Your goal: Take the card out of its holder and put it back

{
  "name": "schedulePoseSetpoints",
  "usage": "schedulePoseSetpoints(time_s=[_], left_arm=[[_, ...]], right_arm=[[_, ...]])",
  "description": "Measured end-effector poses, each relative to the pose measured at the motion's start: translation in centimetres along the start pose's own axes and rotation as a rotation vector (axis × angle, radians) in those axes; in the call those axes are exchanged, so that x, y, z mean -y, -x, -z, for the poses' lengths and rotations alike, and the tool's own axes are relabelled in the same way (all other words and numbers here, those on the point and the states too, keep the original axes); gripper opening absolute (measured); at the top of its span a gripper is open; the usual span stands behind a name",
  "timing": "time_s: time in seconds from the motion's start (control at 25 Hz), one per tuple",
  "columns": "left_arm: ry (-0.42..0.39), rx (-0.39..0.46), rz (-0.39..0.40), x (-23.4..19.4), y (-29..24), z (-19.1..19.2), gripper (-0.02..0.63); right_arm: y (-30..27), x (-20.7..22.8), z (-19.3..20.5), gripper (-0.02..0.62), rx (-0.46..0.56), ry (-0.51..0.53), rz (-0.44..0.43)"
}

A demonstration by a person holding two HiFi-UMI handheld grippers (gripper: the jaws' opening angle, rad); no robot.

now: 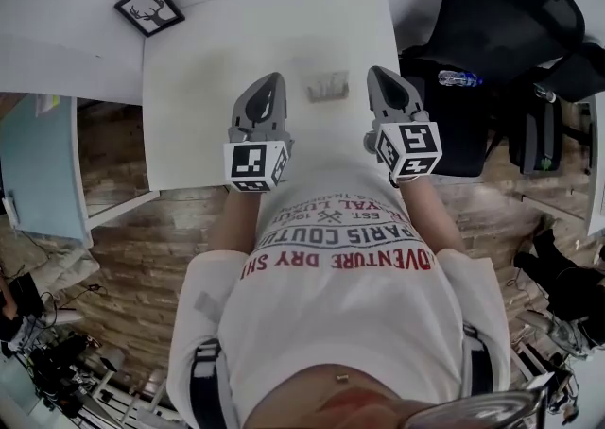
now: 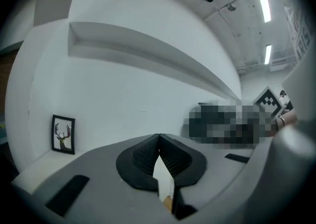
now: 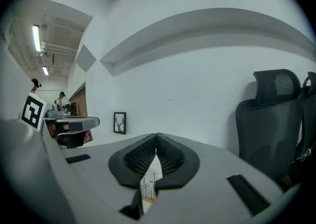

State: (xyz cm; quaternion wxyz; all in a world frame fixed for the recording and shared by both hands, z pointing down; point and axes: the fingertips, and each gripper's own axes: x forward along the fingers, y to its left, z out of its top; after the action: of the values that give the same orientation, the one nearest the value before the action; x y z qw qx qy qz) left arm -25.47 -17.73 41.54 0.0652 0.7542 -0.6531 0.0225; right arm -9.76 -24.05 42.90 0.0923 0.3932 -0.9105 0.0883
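A small card holder [image 1: 329, 87] stands on the white table [image 1: 208, 87], with a card printed with thin dark lines in it. It sits between my two grippers, nearer the right one. My left gripper [image 1: 272, 80] hovers to its left, and its jaws [image 2: 158, 138] are shut tip to tip with nothing between the pads. My right gripper [image 1: 378, 73] is to the right of the holder, also shut and empty [image 3: 156, 136]. In the right gripper view the holder with its card [image 3: 148, 186] shows through the gap below the jaws. Neither gripper touches the holder.
A framed deer picture [image 1: 149, 8] leans at the table's far left corner by the white wall. A black office chair [image 1: 492, 21] with a water bottle [image 1: 458, 78] on it stands right of the table. Wooden floor lies below the near edge.
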Motion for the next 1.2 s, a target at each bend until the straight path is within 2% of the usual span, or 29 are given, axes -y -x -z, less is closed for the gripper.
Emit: schedulePoseSetpoints(time_s=[0.16,0.52,0.8,1.2], left_arm=[[0.006,-0.005,0.003,0.1,0.3,0.5,0.026],[-0.044,0.01,-0.017,-0.7,0.2,-1.0,0.026],[-0.044,0.007,0.025,0.2,0.0,-0.7,0.026],[-0.042,-0.012,0.04,0.3,-0.1,0.0,0.026]], right_arm=[[0.1,0.3,0.6,0.025,-0.014,0.009,0.025],[0.4,0.0,0.4,0.025,0.005,0.041,0.027],[0.5,-0.1,0.4,0.025,0.006,0.041,0.024],[0.4,-0.3,1.0,0.025,-0.019,0.048,0.026]])
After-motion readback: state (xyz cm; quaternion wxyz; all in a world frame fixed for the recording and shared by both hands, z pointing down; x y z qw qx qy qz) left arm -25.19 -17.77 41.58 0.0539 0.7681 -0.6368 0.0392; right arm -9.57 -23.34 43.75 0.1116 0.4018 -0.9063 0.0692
